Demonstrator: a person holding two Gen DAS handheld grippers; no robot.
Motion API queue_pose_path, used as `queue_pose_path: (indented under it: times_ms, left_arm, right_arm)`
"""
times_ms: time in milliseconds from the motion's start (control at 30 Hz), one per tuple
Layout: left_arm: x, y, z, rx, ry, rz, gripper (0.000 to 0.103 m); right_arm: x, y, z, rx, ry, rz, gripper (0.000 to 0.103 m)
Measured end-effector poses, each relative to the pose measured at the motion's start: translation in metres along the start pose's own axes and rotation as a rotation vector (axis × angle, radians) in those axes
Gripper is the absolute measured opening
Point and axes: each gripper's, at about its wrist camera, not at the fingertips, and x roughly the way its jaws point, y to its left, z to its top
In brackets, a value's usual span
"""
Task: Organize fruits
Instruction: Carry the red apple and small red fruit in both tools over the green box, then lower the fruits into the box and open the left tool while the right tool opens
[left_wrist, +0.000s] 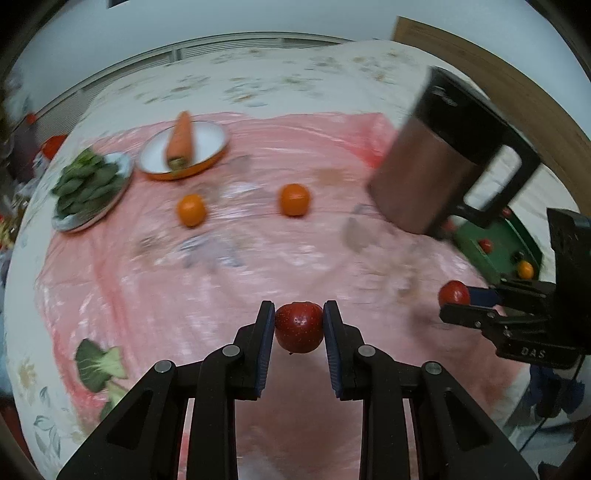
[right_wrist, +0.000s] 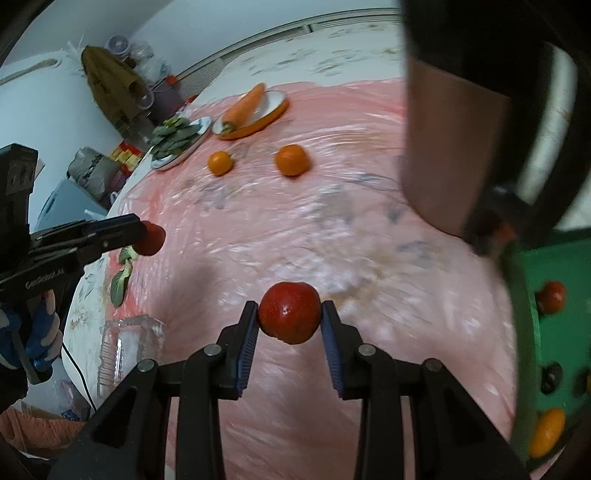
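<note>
Clearly a carrying step: the left gripper (left_wrist: 299, 328) is clamped on a red apple (left_wrist: 298, 326), and the right gripper (right_wrist: 289, 319) likewise grips a second red apple (right_wrist: 289, 317), both raised above the pink-covered counter (left_wrist: 258, 258). Two oranges (left_wrist: 294, 199) lie mid-counter. Next, I judge, each apple goes to the green tray (right_wrist: 532, 295) at the counter's right edge, skirting the brown jug (left_wrist: 436, 162).
</note>
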Motion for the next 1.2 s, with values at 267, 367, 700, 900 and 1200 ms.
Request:
queue_pose_path:
  times_ms: [267,367,700,900,1200]
  left_arm:
    - [0.003,-0.068,0.013,0.114,0.017,-0.081,0.022]
    - [0.006,-0.093,0.018,0.153,0.023,-0.111,0.022]
    - [0.024,-0.175,0.034,0.265,0.041,-0.217,0.022]
    - [0.043,-0.22,0.041,0.297,0.057,-0.276,0.022]
    - [0.073,-0.27,0.053,0.324,0.069,-0.317,0.022]
  right_arm:
    - [-0.04,-0.049,-0.022,0.095,-0.03,-0.067,0.045]
    - [-0.052,-0.071,-0.03,0.133,-0.04,-0.095,0.045]
    - [-0.088,-0.14,-0.048,0.251,-0.083,-0.187,0.045]
    - [-0.102,-0.173,-0.055,0.295,-0.099,-0.224,0.045]
    - [-0.102,-0.212,-0.072,0.36,-0.091,-0.255,0.045]
